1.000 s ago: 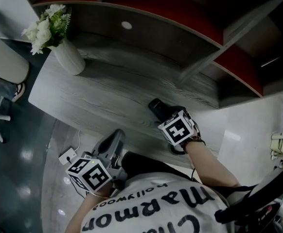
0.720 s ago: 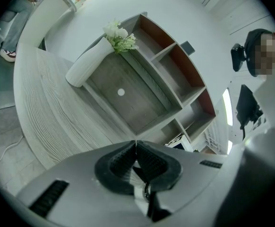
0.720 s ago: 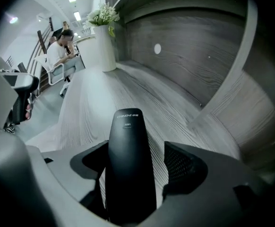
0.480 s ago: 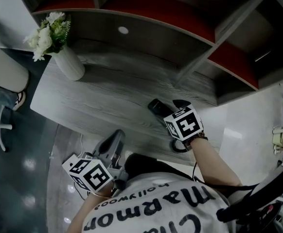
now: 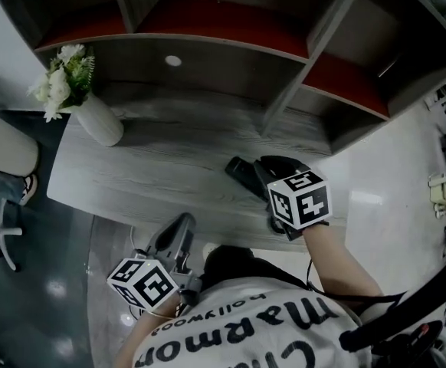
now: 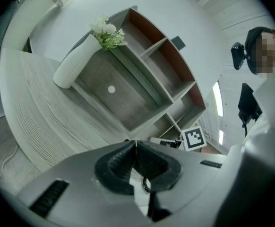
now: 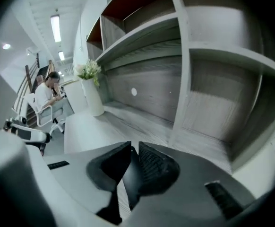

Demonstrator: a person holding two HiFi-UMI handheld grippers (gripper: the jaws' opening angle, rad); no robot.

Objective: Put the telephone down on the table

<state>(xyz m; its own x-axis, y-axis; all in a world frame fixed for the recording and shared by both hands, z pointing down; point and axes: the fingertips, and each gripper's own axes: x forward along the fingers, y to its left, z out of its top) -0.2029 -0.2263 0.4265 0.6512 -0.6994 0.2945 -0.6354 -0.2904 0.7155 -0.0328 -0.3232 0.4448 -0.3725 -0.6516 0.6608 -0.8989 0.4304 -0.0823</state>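
- Grips the telephone (image 7: 132,183) in the right gripper (image 7: 133,149); pads pressed on either face of a thin dark slab, with nothing else between them.
- Holds it over the table (image 5: 154,171), at the end well apart from the vase (image 5: 99,121); cannot tell whether its free end touches the wood.
- Points its long axis out of the jaws and slantwise toward the vase, going by the head view; leaves bare table top between that end and the vase.
- Rests the left gripper (image 6: 136,143) off the table's near edge, somewhat nearer the vase than the right one; fingers together, tips meeting, nothing carried.
- Probably calls next for a plain lowering by the right hand alone; needs the tilted slab levelled, long side flat to the wood, before any release.
- Against a second ago: has just been closing the right jaws, from wide apart down onto the telephone; shows the right marker cube (image 5: 300,199) larger and nearer the camera, so likely raised; finds the left gripper in much the same spot.
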